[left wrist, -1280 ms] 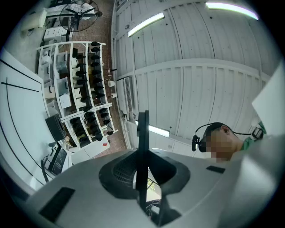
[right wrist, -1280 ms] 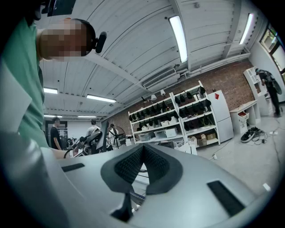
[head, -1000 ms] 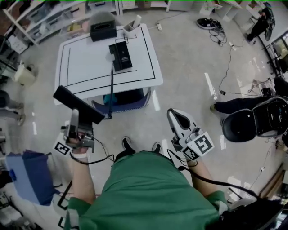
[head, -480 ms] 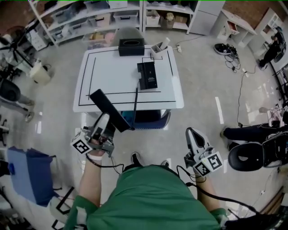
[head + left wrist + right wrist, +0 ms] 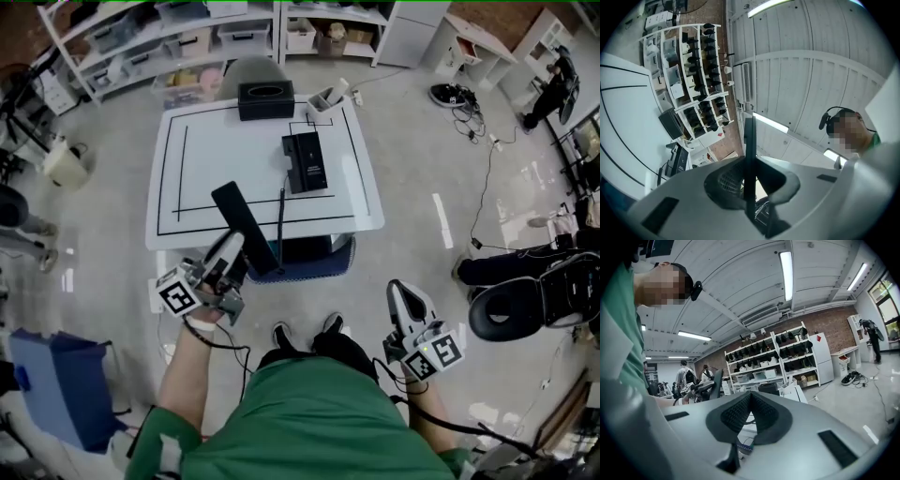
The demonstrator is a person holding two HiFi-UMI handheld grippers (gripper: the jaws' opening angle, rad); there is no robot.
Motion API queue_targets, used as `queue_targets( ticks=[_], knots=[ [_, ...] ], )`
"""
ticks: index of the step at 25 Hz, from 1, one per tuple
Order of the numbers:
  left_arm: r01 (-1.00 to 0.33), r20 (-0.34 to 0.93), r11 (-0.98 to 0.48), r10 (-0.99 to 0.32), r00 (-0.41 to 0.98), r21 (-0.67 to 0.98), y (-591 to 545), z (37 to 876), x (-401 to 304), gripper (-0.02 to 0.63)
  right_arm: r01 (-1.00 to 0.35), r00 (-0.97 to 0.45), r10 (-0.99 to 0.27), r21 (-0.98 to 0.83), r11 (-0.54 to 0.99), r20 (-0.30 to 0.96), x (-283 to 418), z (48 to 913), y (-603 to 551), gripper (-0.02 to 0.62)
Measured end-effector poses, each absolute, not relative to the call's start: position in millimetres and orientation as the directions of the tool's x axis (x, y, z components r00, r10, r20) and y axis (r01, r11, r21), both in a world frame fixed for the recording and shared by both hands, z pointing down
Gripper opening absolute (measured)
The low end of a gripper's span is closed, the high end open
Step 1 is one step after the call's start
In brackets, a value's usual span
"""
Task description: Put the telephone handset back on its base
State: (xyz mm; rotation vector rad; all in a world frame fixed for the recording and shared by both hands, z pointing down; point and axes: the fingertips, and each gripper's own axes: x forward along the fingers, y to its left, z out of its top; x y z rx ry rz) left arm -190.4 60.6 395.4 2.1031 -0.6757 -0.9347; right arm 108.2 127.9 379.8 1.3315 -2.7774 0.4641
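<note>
Left gripper (image 5: 232,256) clamps the black handset (image 5: 245,226) edge-on between its jaws. The base (image 5: 305,161) sits on the table (image 5: 202,169), ahead of that gripper, well apart. Right gripper (image 5: 399,291): jaws pressed together, empty.

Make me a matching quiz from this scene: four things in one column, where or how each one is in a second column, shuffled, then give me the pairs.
Things
1. black telephone handset
2. black telephone base
3. black rectangular tissue box
4. right claw

Places or states
A. at the far edge of the white table
B. shut and empty, off the table
C. gripped in the left claw, in front of the table
D. lying on the table with no handset on it

Pairs: 1-C, 2-D, 3-A, 4-B
</note>
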Motion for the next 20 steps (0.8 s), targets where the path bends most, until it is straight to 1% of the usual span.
queue_targets(
  ticks=[4,8,13,20],
  knots=[
    [-0.165,-0.391,-0.596,-0.685,0.615,0.786,36.7,406.6,-184.5,0.081,-0.771,-0.628,-0.761,-0.257,0.582,0.161,113.1,387.3,114.3,0.012],
    [-0.181,-0.336,-0.555,-0.697,0.633,0.812,15.1,422.1,-170.8,0.081,-0.750,-0.651,-0.741,-0.291,0.595,0.163,115.0,399.8,93.1,0.012],
    [-0.229,-0.277,-0.522,-0.717,0.640,0.822,-10.5,435.5,-156.4,0.081,-0.698,-0.701,-0.702,-0.320,0.640,0.124,116.0,406.1,48.3,0.012],
    [-0.301,-0.188,-0.462,-0.751,0.633,0.834,-59.3,453.8,-132.6,0.081,-0.647,-0.745,-0.660,-0.342,0.681,0.096,139.1,409.8,-24.8,0.012]
  ],
)
